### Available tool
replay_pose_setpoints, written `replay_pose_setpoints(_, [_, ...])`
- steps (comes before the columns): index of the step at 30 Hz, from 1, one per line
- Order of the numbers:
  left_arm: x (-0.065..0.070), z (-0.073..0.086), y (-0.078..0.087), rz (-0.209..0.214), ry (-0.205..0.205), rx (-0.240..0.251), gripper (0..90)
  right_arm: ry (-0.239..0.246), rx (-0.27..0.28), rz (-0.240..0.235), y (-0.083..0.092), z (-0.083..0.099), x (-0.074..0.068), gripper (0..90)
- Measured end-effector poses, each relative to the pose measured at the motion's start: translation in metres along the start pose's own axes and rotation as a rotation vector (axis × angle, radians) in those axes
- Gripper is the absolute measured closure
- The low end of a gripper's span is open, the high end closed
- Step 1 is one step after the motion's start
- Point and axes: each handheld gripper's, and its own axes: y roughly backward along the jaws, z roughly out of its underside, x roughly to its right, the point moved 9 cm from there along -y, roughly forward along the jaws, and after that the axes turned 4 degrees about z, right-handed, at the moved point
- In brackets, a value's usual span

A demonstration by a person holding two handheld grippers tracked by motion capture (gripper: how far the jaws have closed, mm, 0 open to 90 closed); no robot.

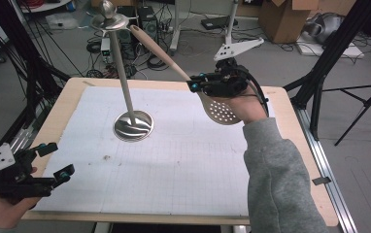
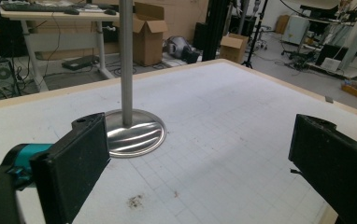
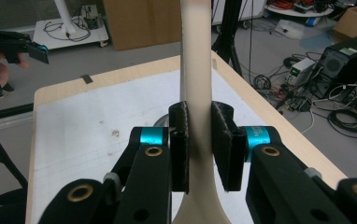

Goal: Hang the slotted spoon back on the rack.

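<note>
- Right gripper (image 1: 192,85): raised above the far right part of the table; jaws clamped narrow on the neck of the slotted spoon, pads pressing on both sides of the handle in the right gripper view (image 3: 200,140). Teal collars behind the pads; faint raised lettering on the right collar, too small to read.
- Slotted spoon (image 1: 174,60): beige, one piece; held in the air, tilted, perforated bowl low beside the hand, handle running up and away toward the top of the stand. Handle end close by the stand's upper disc; touching or apart, cannot tell.
- Stand (image 1: 125,80): brushed metal, round base flat on the white sheet, thin pole leaning slightly, small disc and knob on top. Base and pole also seen in the left gripper view (image 2: 126,70).
- Left gripper (image 1: 59,160): low at the near left corner of the table, well apart from stand and spoon; jaws spread wide, nothing between them, bare sheet visible in the gap (image 2: 200,158).
- Table (image 1: 295,145): light wooden edge, covered by a white sheet with a faint printed grid; small brown stain (image 1: 107,157) near the middle. No legible writing on sheet, stand or spoon.
- Grey sleeve (image 1: 276,179): right forearm, entering from below.
</note>
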Motion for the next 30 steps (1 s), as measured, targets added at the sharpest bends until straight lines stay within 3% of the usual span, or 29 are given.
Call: replay_pose_setpoints(30, [0.0,0.001,0.004,-0.006,0.0,0.0,5.6,0.0,-0.032,0.003,-0.028,0.003,-0.003,77.8])
